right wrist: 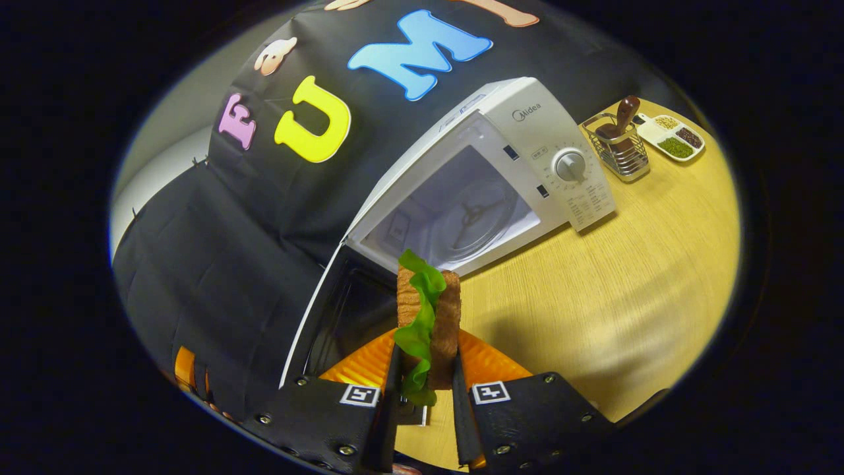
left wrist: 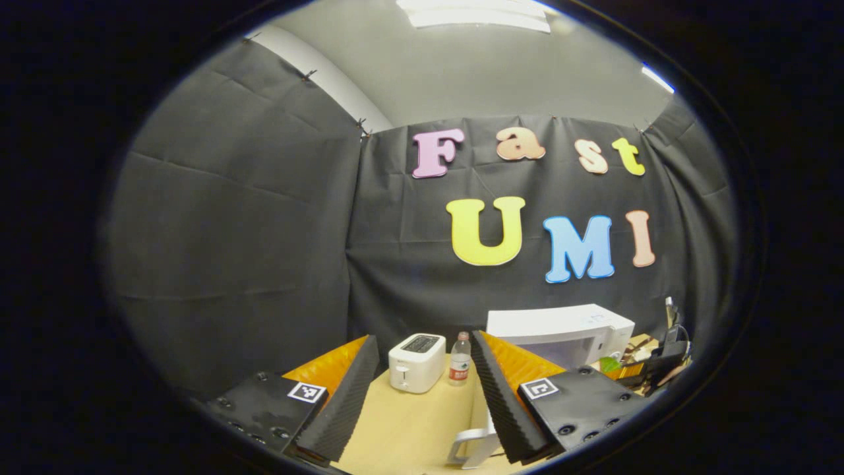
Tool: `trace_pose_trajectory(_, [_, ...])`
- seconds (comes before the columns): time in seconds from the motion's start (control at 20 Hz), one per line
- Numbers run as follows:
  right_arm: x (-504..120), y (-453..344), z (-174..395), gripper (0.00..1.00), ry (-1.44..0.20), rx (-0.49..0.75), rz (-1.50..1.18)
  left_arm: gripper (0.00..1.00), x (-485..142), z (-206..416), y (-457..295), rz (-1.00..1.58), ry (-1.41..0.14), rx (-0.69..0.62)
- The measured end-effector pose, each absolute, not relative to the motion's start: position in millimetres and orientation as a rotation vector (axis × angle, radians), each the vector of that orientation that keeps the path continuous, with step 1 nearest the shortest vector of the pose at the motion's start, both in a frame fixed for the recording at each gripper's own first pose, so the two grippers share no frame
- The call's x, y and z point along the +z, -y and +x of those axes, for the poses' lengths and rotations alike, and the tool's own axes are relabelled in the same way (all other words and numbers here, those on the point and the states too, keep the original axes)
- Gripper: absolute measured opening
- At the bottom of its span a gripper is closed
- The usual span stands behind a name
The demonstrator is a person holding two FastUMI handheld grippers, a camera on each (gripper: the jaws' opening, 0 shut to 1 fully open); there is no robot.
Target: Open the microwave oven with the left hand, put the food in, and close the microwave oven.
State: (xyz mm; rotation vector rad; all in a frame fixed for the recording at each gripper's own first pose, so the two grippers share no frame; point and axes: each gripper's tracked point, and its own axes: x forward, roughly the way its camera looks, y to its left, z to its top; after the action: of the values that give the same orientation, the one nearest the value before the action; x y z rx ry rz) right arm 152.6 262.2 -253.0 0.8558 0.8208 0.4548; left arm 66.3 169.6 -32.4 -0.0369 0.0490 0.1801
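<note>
Sandwich (right wrist: 427, 323) pinched between right gripper (right wrist: 425, 376) fingers, microwave (right wrist: 488, 178) open

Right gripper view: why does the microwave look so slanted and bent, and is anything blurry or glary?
Right gripper view: fisheye bending tilts the microwave; the sandwich in the hand-held gripper is sharp, with a soft shadow and pale sheen on the table. Left gripper view: the ceiling light is blown out and the walls bow.

Black cloth walls (left wrist: 231, 218), grey ceiling (left wrist: 488, 72) — strip lights (left wrist: 478, 13), wooden table (right wrist: 626, 277)
</note>
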Motion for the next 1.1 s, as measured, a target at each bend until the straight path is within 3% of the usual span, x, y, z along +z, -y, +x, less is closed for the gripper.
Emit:
trace_pose_trajectory(0.7, [-284.9, -317.3, 262.0, 0.36, -0.575, 0.278, 0.977, 0.92, -54.0, 106.7, -242.6, -0.005, -0.090, 0.216])
trace_pose_trajectory(1.1, [-323.7, -338.6, 311.9, 0.36, -0.564, 0.177, 0.992, 0.92, -77.8, 100.7, -280.4, 0.041, -0.152, 0.286])
